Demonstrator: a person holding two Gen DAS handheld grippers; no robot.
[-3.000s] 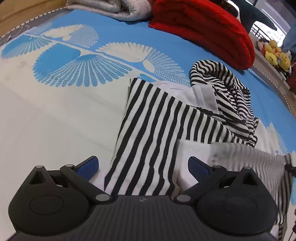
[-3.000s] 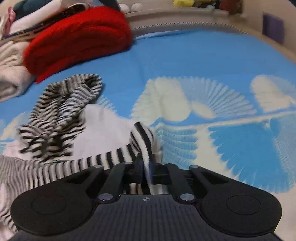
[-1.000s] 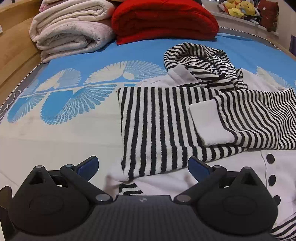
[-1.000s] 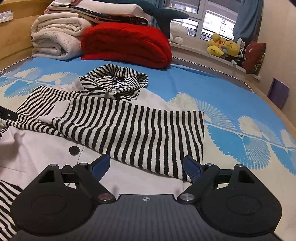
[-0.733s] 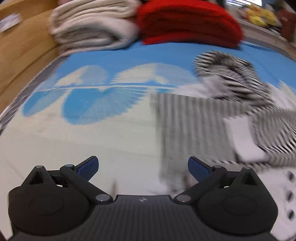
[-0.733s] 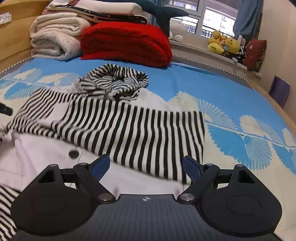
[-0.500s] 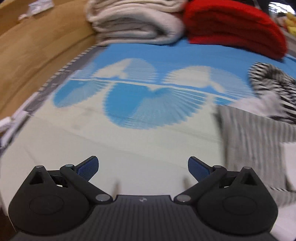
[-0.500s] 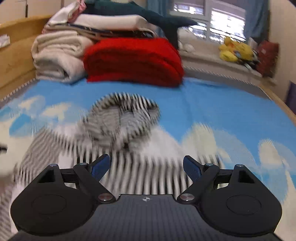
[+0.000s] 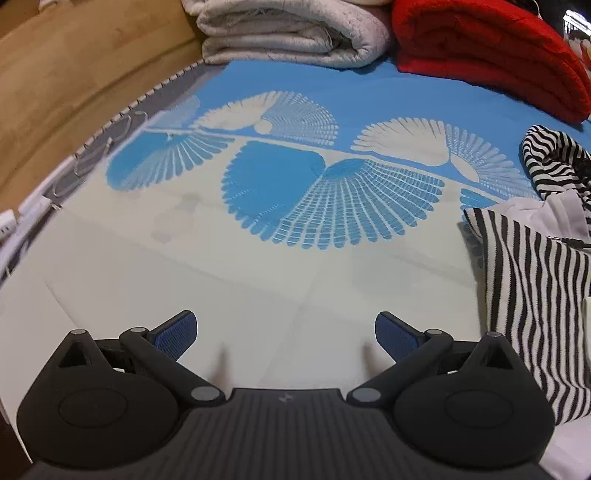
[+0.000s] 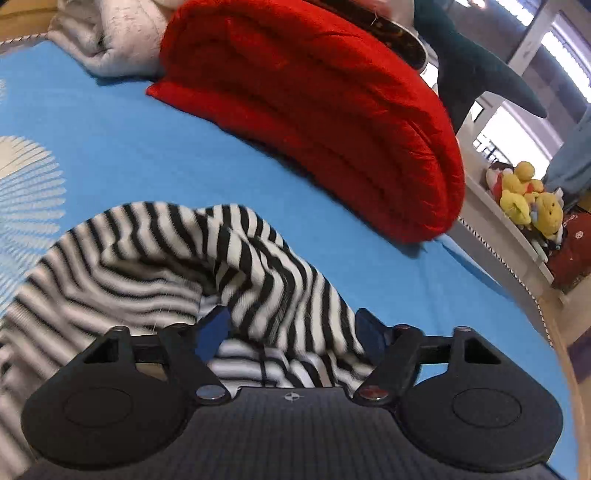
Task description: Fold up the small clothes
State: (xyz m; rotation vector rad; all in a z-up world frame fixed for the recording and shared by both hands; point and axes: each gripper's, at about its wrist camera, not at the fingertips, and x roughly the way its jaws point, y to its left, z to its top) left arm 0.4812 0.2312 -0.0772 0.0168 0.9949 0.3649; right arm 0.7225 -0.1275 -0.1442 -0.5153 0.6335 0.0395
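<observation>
A small black-and-white striped hooded garment lies on the blue and white bedspread. In the left wrist view its folded striped sleeve [image 9: 532, 295] and hood [image 9: 554, 166] sit at the right edge. My left gripper [image 9: 284, 332] is open and empty over bare bedspread, left of the garment. In the right wrist view the striped hood [image 10: 192, 254] fills the lower middle. My right gripper [image 10: 291, 332] is open, its jaws on either side of the hood fabric, not closed on it.
A folded red blanket [image 10: 325, 110] and a grey-white quilt [image 9: 288, 33] are stacked at the head of the bed. Plush toys [image 10: 528, 199] sit on the sill at right. A wooden bed frame [image 9: 66, 88] runs along the left.
My left gripper has swung left, away from the folded sleeves to bare bedspread. My right gripper has moved forward and down onto the hood, which now lies between its open jaws.
</observation>
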